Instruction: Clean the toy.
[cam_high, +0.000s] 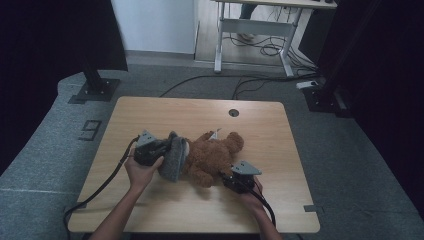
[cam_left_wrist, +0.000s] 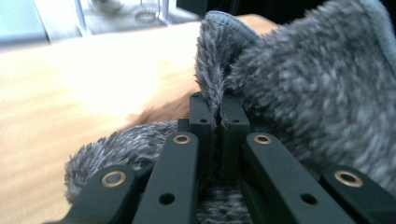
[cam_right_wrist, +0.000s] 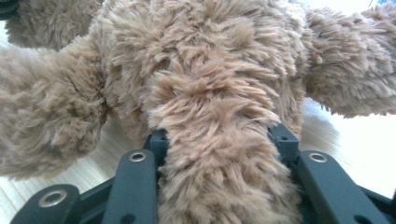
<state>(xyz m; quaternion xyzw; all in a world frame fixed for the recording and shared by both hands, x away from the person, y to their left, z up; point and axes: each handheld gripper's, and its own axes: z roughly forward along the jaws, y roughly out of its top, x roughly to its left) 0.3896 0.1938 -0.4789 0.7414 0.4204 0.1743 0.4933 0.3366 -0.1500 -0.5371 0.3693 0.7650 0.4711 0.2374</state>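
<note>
left gripper (cam_left_wrist: 218, 116): pinches grey fleece (cam_left_wrist: 317, 93) | right gripper (cam_right_wrist: 219, 140): clamps teddy bear (cam_right_wrist: 205, 84) limb

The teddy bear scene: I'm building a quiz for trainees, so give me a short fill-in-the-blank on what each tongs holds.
1. The left tongs are shut on a fold of the ____ fuzzy cloth.
2. The right tongs grip a limb of the ____ teddy bear.
3. The bear lies on a ____ table.

Missing words: grey; brown; wooden
</note>
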